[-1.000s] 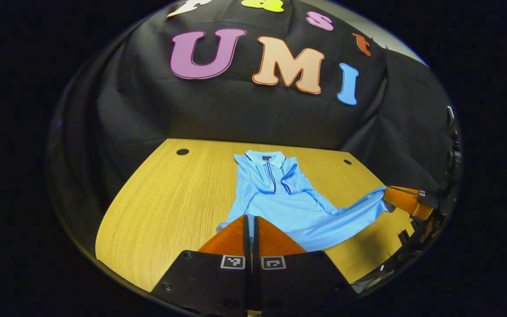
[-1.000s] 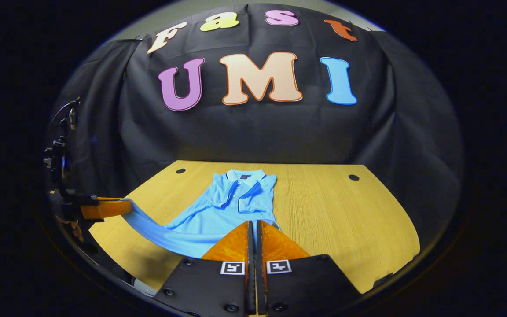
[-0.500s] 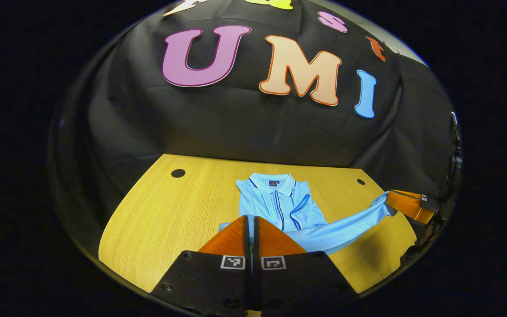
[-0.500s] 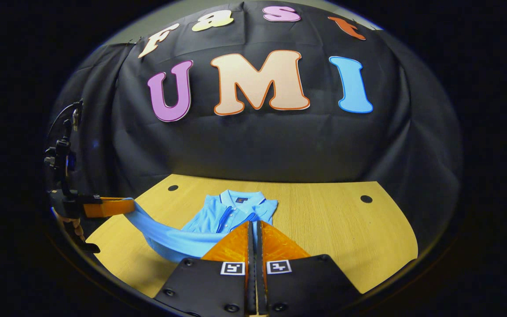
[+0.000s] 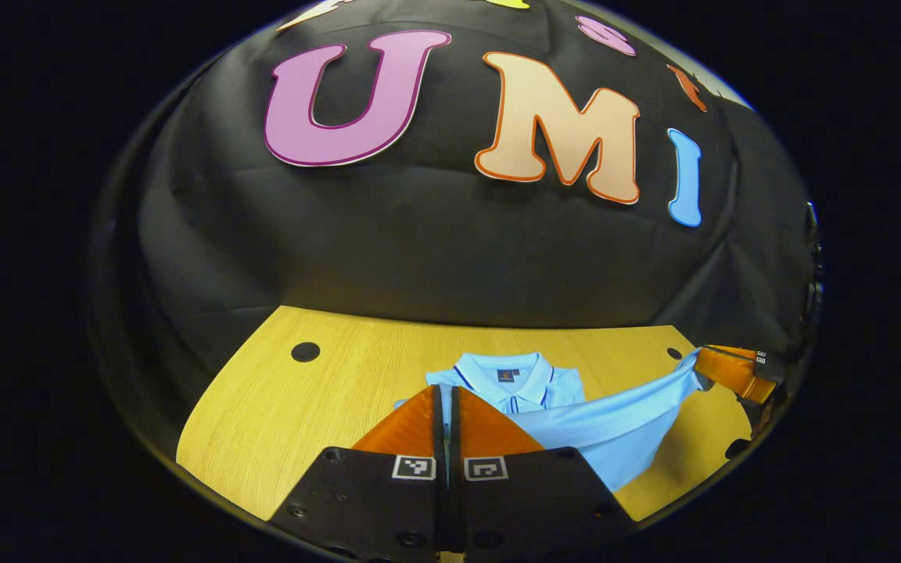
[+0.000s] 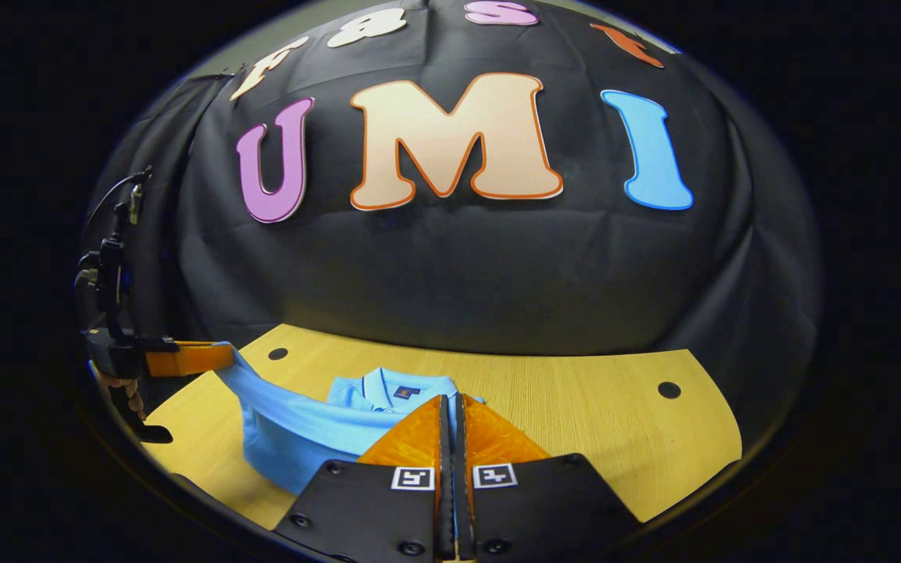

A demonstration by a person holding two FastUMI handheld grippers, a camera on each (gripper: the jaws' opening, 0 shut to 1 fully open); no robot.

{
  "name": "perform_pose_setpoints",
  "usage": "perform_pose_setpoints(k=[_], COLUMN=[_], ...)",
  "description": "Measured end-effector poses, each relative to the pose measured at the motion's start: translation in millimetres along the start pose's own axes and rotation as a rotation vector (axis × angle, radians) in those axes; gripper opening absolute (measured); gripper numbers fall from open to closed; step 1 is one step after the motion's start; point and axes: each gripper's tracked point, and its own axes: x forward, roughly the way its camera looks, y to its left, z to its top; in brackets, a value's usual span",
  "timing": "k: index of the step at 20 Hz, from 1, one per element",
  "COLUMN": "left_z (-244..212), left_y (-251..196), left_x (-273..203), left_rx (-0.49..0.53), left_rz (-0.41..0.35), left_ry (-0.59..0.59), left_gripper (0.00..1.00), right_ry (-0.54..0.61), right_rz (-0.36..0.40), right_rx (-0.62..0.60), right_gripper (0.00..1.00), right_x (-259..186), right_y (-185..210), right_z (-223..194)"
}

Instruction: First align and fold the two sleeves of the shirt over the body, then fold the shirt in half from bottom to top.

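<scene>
Carried farther toward collar (image 5: 507, 369): hem of blue polo shirt (image 5: 611, 426), pinched in clamped left gripper (image 5: 444, 407) and right gripper (image 6: 451, 418), stretched crosswise above wooden table (image 6: 576, 399); collar straight ahead.

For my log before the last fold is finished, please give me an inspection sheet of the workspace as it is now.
Surface: wooden table, with round holes near its far corners.
Job's things: blue shirt, collar flat at the far end, bottom hem lifted and stretched between both grippers, above the body.
Clutter: nothing seen.
Grippers: left hand-held gripper shut on one hem corner; right hand-held gripper shut on the other.
Cables: a thin cable on the left gripper's rig, seen in the right gripper view.
Surroundings: black cloth wall behind the table.
</scene>
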Motion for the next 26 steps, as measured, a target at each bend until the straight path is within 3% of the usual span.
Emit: perform_pose_setpoints(k=[8, 13, 14, 15, 16, 18, 19, 20, 23, 26], left_z=[-6, -27, -28, -28, -27, -18, -5, 9, 43, 76], left_y=[12, 28, 27, 26, 19, 16, 14, 12, 3, -6], left_x=[84, 119, 121, 121, 120, 109, 96, 89, 42, -9], left_rx=[-0.012, 0.024, 0.020, 0.009, -0.005, -0.026, -0.030, -0.038, -0.054, 0.015], left_rz=[0.042, 0.132, 0.143, 0.151, 0.132, 0.129, 0.140, 0.143, 0.128, 0.110], left_ry=[0.027, 0.059, 0.058, 0.055, 0.056, 0.029, -0.001, -0.037, -0.129, -0.238], left_gripper=[0.00, 0.00, 0.00, 0.01, 0.05, 0.67, 0.98, 0.94, 0.95, 0.95], right_ry=[0.066, 0.097, 0.095, 0.087, 0.072, 0.037, 0.007, -0.029, -0.157, -0.273], right_rz=[-0.035, -0.062, -0.077, -0.085, -0.086, -0.096, -0.102, -0.105, -0.107, -0.104], right_rx=[0.016, 0.045, 0.045, 0.043, 0.043, 0.031, 0.020, 0.004, -0.068, -0.103], right_gripper=[0.03, 0.03, 0.16, 0.37, 0.58, 1.00, 1.00, 0.99, 1.00, 1.00], right_x=[93, 124, 126, 125, 122, 108, 98, 86, 36, -22], right_y=[-32, -45, -50, -53, -54, -59, -60, -59, -46, -22], right_z=[-26, -49, -49, -46, -40, -23, -11, 4, 54, 94])
